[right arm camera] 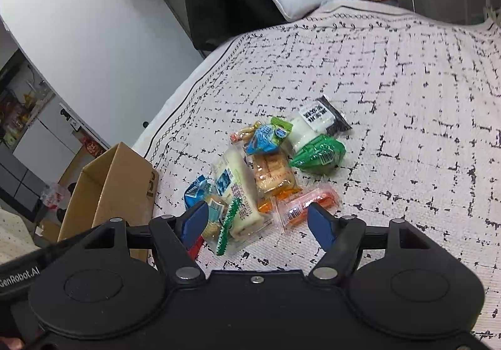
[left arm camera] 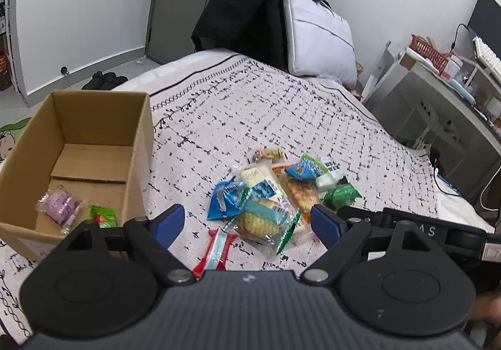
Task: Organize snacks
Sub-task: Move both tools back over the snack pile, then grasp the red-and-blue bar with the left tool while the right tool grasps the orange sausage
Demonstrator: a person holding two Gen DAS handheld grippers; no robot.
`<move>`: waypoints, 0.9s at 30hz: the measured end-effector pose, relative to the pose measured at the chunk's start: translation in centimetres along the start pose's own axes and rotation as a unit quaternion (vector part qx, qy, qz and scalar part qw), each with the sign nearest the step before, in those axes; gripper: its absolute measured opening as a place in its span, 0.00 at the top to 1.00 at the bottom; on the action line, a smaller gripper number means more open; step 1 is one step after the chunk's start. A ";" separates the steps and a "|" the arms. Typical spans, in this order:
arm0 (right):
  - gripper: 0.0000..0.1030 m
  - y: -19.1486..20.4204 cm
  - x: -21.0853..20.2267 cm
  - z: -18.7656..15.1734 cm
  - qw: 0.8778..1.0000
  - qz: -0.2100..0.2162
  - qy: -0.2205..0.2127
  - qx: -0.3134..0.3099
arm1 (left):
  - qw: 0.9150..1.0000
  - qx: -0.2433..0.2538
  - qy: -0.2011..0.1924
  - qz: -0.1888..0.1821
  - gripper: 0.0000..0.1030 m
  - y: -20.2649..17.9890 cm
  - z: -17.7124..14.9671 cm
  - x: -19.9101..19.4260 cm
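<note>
Two packets, purple and seemingly green, lie in cardboard box; both grippers' fingers released.

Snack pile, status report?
Both claws open, left claw and right claw over snack pile. Cardboard box holds two snacks. Nothing in the way.

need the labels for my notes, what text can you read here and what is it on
"GenRobot.AI": on the left gripper's body, seen in the right wrist view.
"RUNYU": on the white snack pack, beside Chinese characters too blurred to read.
Letters ending "AS": on the right gripper's body; the rest is unreadable.
Print on the cardboard box: cut off, unreadable.
Black-and-white packet and the other wrappers: too blurred.
</note>
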State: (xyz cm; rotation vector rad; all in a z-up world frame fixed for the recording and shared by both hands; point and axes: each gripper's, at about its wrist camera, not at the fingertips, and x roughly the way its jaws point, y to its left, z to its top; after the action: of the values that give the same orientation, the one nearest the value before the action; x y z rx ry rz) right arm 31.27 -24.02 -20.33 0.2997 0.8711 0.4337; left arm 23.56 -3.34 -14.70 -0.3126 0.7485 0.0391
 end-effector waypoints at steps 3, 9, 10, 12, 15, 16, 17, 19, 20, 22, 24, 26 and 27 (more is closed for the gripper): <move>0.33 -0.7 0.4 0.1 1.000 0.006 0.007 0.016 | 1.000 0.005 0.000 0.006 0.17 -0.5 -0.3 0.4; 0.33 -1.8 1.0 0.2 0.999 0.009 0.012 0.038 | 1.000 0.019 0.010 0.017 0.19 -1.7 -1.0 1.7; 0.33 -2.0 1.1 0.1 0.999 0.011 0.014 0.040 | 0.999 0.022 0.012 0.020 0.19 -1.8 -1.1 1.9; 0.34 -2.2 1.3 0.0 0.999 0.017 0.018 0.042 | 0.999 0.026 0.022 0.030 0.21 -2.0 -1.3 2.4; 0.40 -2.7 2.1 -0.1 0.998 0.023 0.028 0.048 | 0.998 0.016 0.052 0.044 0.23 -1.9 -1.7 3.5; 0.44 -2.9 2.4 -0.1 0.998 0.024 0.033 0.053 | 0.997 0.008 0.063 0.049 0.24 -1.7 -1.7 3.9; 0.47 -3.0 2.8 0.0 0.997 0.026 0.039 0.058 | 0.996 0.003 0.070 0.052 0.25 -1.7 -1.8 4.2; 0.50 -3.2 3.4 0.1 0.996 0.032 0.047 0.065 | 0.995 0.001 0.081 0.061 0.28 -1.7 -1.6 4.8; 0.50 -3.2 3.6 0.2 0.996 0.034 0.049 0.067 | 0.994 0.001 0.085 0.066 0.28 -1.8 -1.4 5.1; 0.51 -3.3 4.2 0.3 0.995 0.034 0.053 0.071 | 0.993 -0.003 0.095 0.074 0.28 -1.9 -1.2 5.8; 0.51 -3.6 4.6 0.3 0.995 0.033 0.057 0.076 | 0.990 -0.009 0.110 0.086 0.36 -1.8 -1.3 6.7; 0.50 -3.8 5.1 0.3 0.995 0.025 0.062 0.080 | 0.987 -0.021 0.125 0.098 0.39 -1.5 -1.3 7.6; 0.50 -3.9 5.3 0.4 0.994 0.024 0.064 0.083 | 0.986 -0.026 0.129 0.100 0.39 -1.4 -1.3 8.0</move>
State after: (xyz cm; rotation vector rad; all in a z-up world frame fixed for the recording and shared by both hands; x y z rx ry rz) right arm 35.49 -24.90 -25.30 0.4496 1.0285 0.4292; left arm 28.77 -5.66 -20.59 -0.2955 1.0357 0.2110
